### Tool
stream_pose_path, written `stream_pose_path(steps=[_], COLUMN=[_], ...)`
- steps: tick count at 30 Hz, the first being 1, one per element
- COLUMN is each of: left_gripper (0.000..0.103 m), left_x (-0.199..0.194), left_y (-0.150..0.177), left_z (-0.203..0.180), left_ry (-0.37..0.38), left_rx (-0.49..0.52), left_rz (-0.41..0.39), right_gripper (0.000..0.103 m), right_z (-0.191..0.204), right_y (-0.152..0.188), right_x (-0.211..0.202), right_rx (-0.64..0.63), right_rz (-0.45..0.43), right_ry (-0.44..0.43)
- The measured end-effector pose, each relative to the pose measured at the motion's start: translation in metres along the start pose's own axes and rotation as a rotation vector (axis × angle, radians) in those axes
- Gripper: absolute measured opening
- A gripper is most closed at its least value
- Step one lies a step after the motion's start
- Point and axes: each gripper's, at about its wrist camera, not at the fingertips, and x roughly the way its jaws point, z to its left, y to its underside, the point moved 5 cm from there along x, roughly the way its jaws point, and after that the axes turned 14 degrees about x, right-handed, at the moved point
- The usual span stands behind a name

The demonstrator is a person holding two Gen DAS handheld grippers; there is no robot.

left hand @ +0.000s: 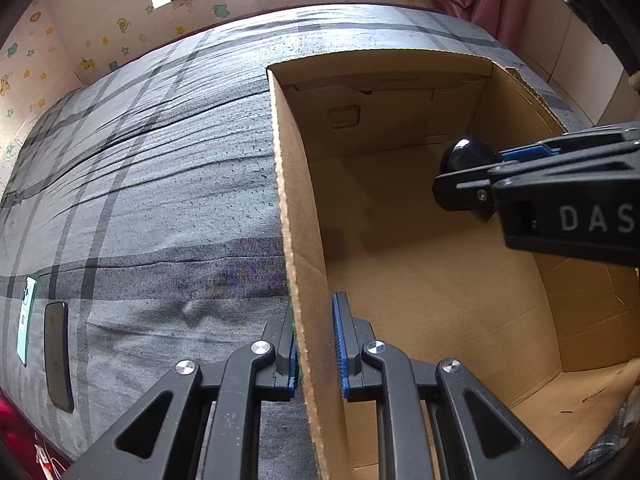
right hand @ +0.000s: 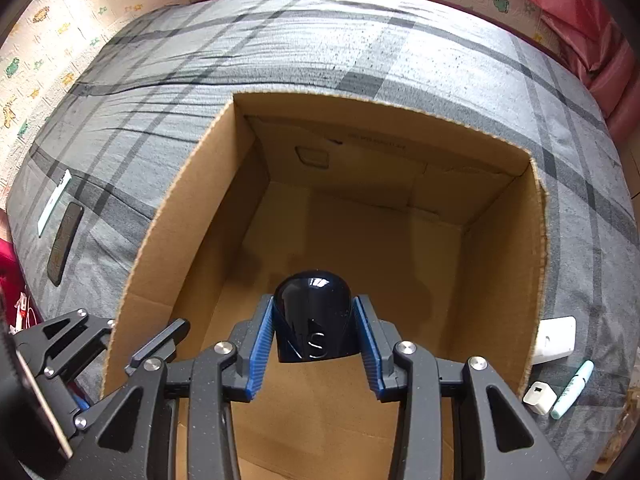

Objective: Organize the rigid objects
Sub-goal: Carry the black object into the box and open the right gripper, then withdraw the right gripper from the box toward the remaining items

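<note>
a: the blue ribbed pads (right hand: pixel 362 330) of the right gripper (right hand: pixel 314 334) press on both sides of a glossy black rounded plastic object (right hand: pixel 314 312) with a letter "s" on it. it hangs inside the open brown cardboard box (right hand: pixel 534 264), above the bare floor of the box, not touching it.

b: and the left gripper (left hand: pixel 316 344)?

a: it is clamped on the left wall of the box, one pad outside, one inside, near the front corner. so it holds the box in place on the grey checked bed cover (left hand: pixel 140 184).

b: what could go wrong?

a: i think the black object is smooth and rounded, so it may slip from the pads and drop hard. also, if the left gripper pulls on the wall, the box may tilt.

b: is there room?

a: yes. the inside is wide and free, and the walls are well apart from the right gripper. outside, near the right wall, lie a white flat rectangular device (right hand: pixel 556 340), a small white charger plug (right hand: pixel 540 398) and a light teal pen (right hand: pixel 572 388); at the left edge of the bed lie a dark phone (right hand: pixel 64 244) and a white card (right hand: pixel 54 202).
</note>
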Motion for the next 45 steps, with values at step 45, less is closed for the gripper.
stream_pose_path(steps=[45], left_gripper=[0.015], left_x=[0.000], left_y=[0.001], left_z=[-0.001], left_ry=[-0.007], left_rx=[-0.001], left_rz=[0.001], right_gripper=[0.068], right_z=[-0.020], right_y=[-0.002], right_x=[-0.036], right_rx=[0.056], right_rz=[-0.089], right_ry=[0.065])
